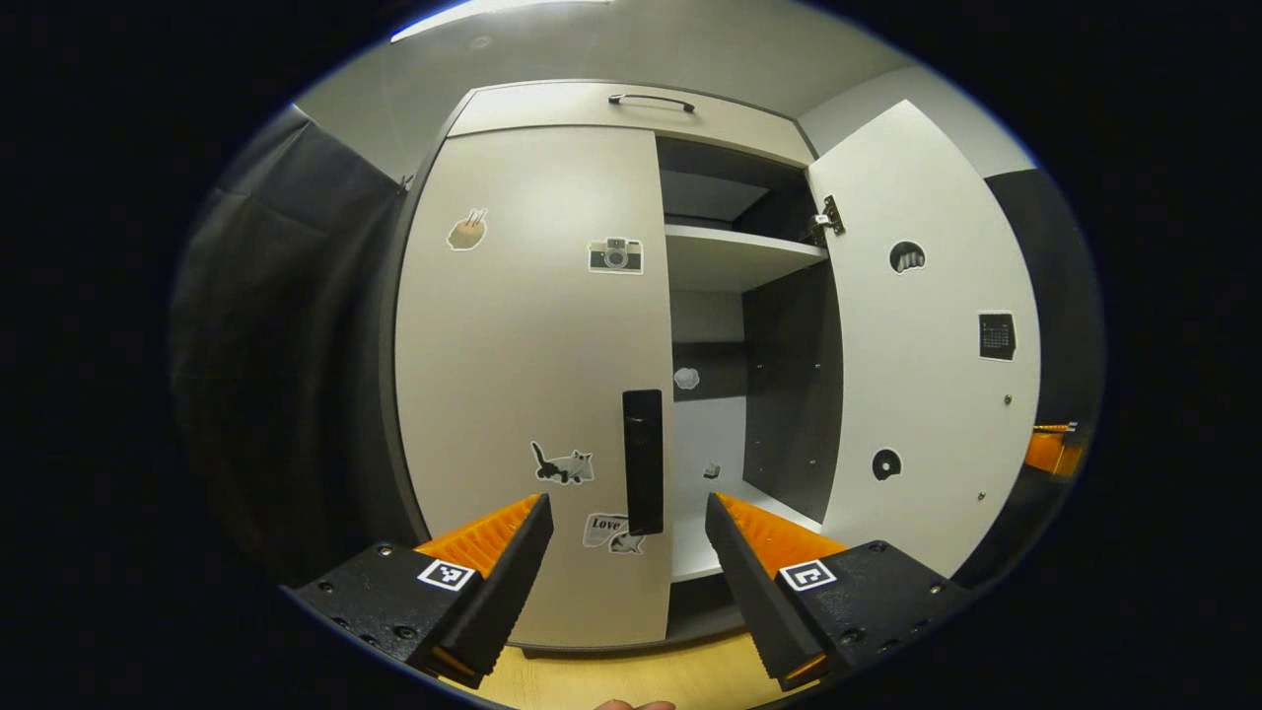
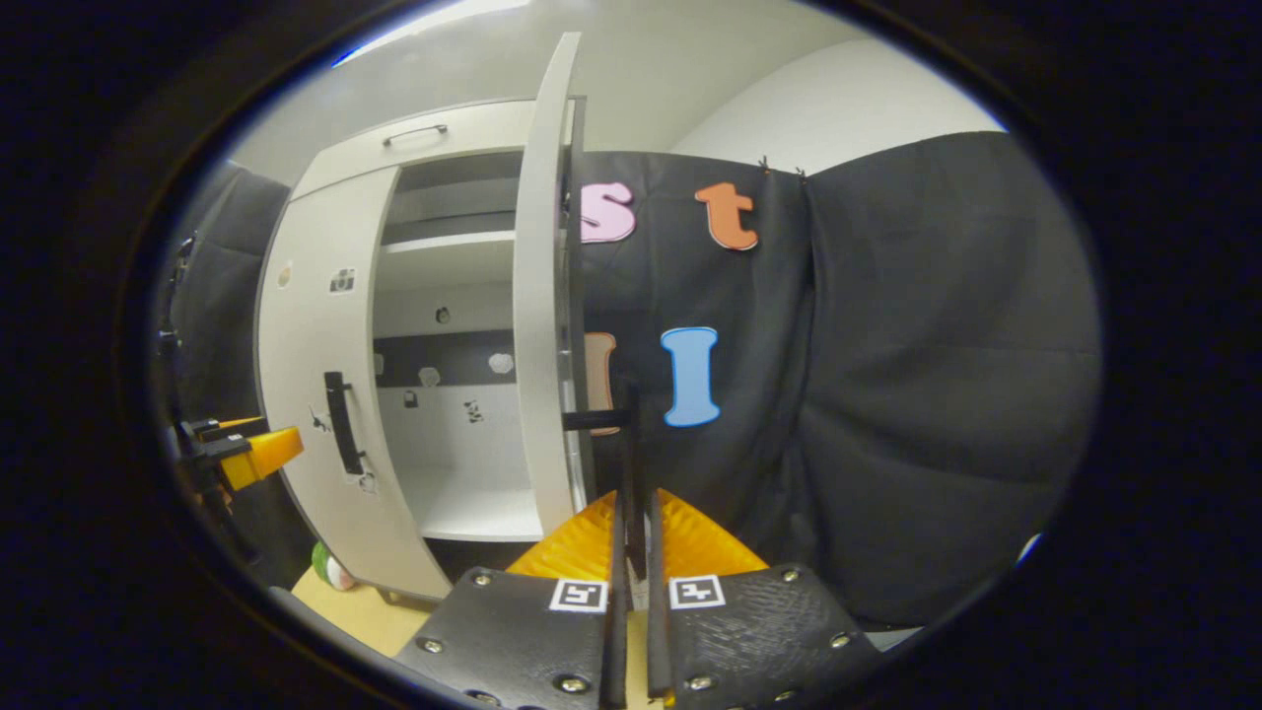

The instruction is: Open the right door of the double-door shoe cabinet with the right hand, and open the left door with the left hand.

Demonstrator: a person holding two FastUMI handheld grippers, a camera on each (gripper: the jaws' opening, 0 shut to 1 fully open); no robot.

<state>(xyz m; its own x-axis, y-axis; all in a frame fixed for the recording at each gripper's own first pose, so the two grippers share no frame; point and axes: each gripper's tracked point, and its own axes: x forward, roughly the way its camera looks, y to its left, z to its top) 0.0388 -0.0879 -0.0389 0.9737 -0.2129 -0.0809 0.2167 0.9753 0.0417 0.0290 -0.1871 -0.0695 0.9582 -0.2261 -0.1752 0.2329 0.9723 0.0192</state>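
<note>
Standing open, right door (image 1: 927, 335); shelves (image 1: 735, 258) bare. Left gripper (image 1: 629, 513) fingers spread; right gripper (image 2: 631, 508) pinching handle (image 2: 627, 434).

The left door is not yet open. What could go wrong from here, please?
1. The left gripper is open with its jaws on either side of the black handle but not closed on it; closing off-centre could let it slip.
2. The right gripper is shut on the right door's handle with that door wide open; pulling further might strain the hinge.
</note>
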